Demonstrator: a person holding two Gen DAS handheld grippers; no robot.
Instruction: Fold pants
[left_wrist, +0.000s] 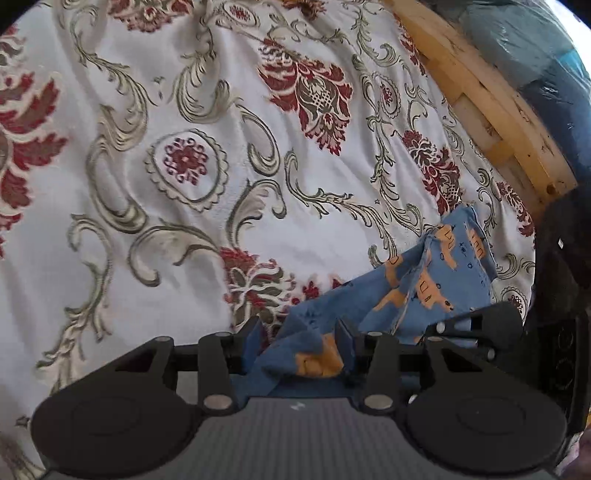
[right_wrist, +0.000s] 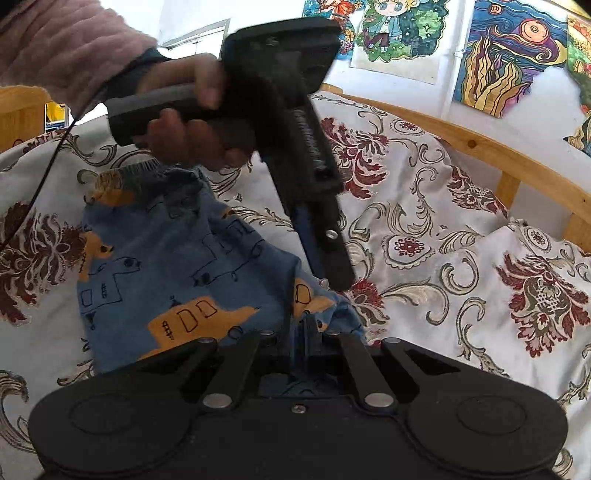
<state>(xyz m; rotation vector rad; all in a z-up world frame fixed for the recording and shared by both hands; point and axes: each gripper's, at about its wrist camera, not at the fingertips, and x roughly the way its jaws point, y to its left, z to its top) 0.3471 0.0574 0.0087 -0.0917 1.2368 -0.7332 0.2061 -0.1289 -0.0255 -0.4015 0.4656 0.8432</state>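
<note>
- The pants (right_wrist: 177, 266), small, blue, printed with orange vehicles, lie bunched on the bed, on a white bedspread (left_wrist: 184, 110) patterned with red flowers and olive scrolls.
- The left tongs (left_wrist: 299, 332) stand apart, a fold of the blue cloth lying loose between the two fingers, not pinched.
- The right tongs (right_wrist: 303, 332) are drawn together, clamped on a gathered edge of the pants close to the camera.
- In the right wrist view a hand (right_wrist: 184, 118) in a pink fuzzy sleeve (right_wrist: 62, 48) grips the left tool's handle, its fingers reaching down to the cloth.
- A wooden bed rail (right_wrist: 498, 155) runs behind the bedspread, with colourful drawings (right_wrist: 509, 55) on the wall above it.
</note>
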